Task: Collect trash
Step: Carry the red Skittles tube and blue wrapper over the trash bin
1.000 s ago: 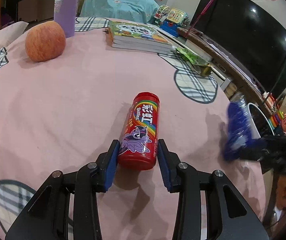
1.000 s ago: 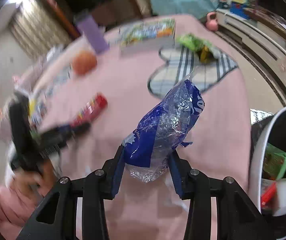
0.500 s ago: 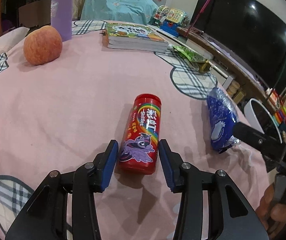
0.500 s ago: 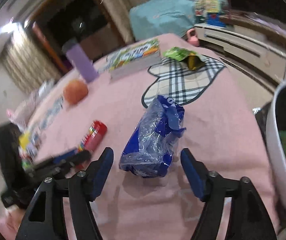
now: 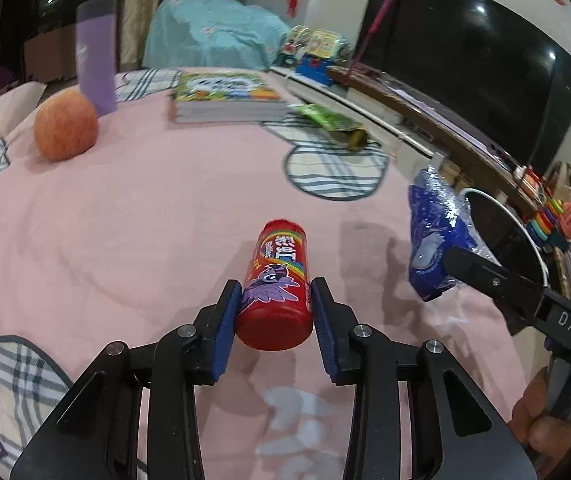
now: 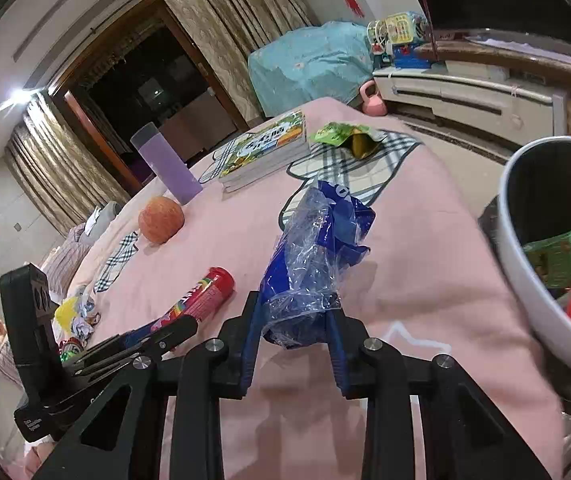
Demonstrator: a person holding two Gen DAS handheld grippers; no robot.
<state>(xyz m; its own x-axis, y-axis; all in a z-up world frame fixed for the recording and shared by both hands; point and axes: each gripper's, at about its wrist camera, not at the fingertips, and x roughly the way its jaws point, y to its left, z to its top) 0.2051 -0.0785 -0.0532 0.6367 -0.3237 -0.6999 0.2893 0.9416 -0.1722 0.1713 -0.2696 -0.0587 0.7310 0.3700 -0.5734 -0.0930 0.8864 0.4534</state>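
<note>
The right gripper (image 6: 293, 344), having just been closing, is clamping a blue wrapper (image 6: 317, 256), with the white bin (image 6: 525, 280) sitting just to its right.

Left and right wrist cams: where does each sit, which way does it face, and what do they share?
Left wrist: on the left hand-held gripper, looking down its fingers across the pink cloth toward the TV; jaws on the red tube; a hand at lower right.
Right wrist: on the right hand-held gripper, facing the curtains; jaws just closed on the blue wrapper; bin at right.
Shared: tube, wrapper, apple, book, purple cup, bin, each other's gripper.
</note>
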